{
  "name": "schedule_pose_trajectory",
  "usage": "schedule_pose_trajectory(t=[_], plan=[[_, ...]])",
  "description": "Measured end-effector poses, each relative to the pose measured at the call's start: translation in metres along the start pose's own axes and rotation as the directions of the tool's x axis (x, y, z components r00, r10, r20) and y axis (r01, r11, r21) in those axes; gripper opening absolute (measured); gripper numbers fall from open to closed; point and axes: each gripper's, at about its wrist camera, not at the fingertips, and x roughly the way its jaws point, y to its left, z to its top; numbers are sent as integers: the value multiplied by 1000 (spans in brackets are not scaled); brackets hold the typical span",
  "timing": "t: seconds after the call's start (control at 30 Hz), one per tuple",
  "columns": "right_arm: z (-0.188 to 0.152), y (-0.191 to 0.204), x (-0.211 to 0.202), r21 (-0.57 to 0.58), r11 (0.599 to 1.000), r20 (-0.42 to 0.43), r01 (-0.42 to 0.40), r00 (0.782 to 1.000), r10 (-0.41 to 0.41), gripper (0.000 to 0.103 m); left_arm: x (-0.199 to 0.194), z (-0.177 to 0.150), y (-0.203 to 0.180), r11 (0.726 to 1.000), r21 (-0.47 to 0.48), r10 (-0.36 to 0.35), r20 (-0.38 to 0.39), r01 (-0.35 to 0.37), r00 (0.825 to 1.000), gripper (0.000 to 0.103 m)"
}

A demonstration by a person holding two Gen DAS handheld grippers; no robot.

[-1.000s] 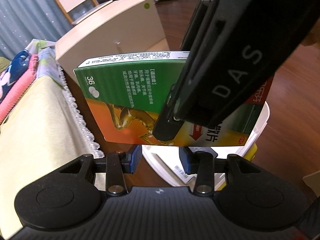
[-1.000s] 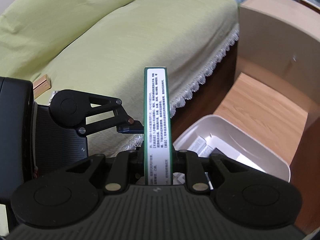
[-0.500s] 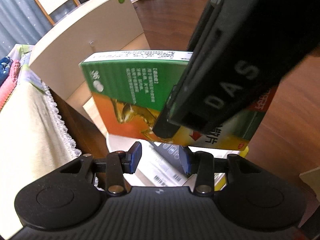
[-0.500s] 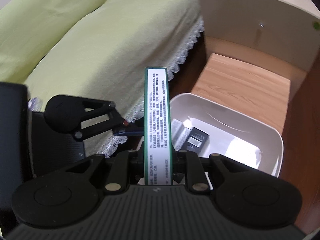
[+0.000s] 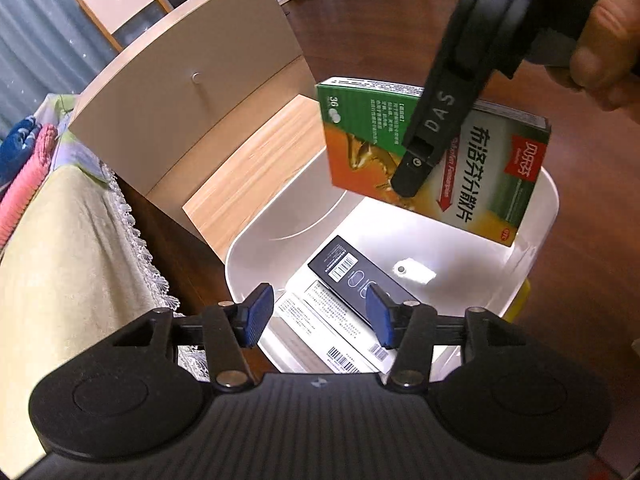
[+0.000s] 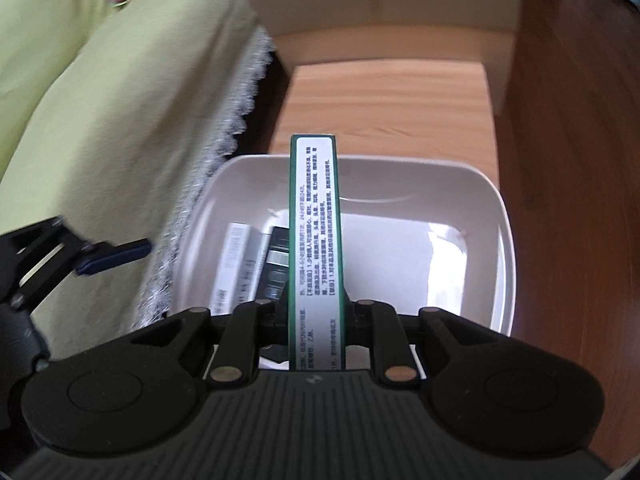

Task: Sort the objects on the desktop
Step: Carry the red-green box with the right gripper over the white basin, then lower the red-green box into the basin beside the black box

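Note:
A green and orange medicine box [image 5: 480, 164] hangs in the air over the white bin [image 5: 548, 208], with my right gripper [image 6: 315, 312] shut on its narrow edge [image 6: 315, 216]. The left wrist view shows that gripper's black finger [image 5: 436, 120] across the box's face. The bin [image 6: 504, 216] holds a black box [image 5: 352, 272] and white boxes [image 5: 332, 320]. My left gripper [image 5: 316, 316] stands open with nothing between its blue pads, at the bin's near rim. One left finger [image 6: 112, 256] shows in the right wrist view.
A sofa with a yellow-green cover and lace fringe [image 5: 60, 272] runs along the left. A light wooden cabinet [image 5: 192, 68] and a low wooden shelf [image 5: 256, 156] stand behind the bin. A person's hand [image 5: 604, 40] holds the right gripper. Dark wooden floor [image 6: 568, 160] lies to the right.
The right gripper has carried the medicine box away from the left gripper and over the bin. The left gripper has stayed open, and the bin's contents have come into view.

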Motion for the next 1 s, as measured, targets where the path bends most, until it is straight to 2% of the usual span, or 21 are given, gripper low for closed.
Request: schedule_pose_trajectory(t=[0.2, 0.37, 0.5, 0.63, 0.83, 1.0], plan=[[-11, -17, 28, 136, 991, -18, 9, 1000, -6, 15, 5, -9, -22, 997, 69, 23, -9, -22, 1000, 56], [-18, -20, 51, 179, 984, -31, 14, 999, -9, 15, 7, -14, -35, 992, 119, 53, -1, -53, 999, 56], [-18, -27, 67, 234, 972, -35, 19, 999, -11, 15, 13, -19, -50, 966, 252, 58, 14, -60, 998, 56], [-21, -25, 76, 216, 976, -43, 34, 999, -25, 15, 30, -24, -58, 939, 340, 71, -47, -51, 996, 56], [-25, -25, 90, 213, 977, -53, 23, 999, -12, 16, 42, -23, -55, 935, 348, 93, -68, -64, 993, 57], [-30, -29, 100, 266, 964, -40, 1, 999, 10, 16, 46, -25, -54, 940, 339, 78, -84, -45, 993, 60]])
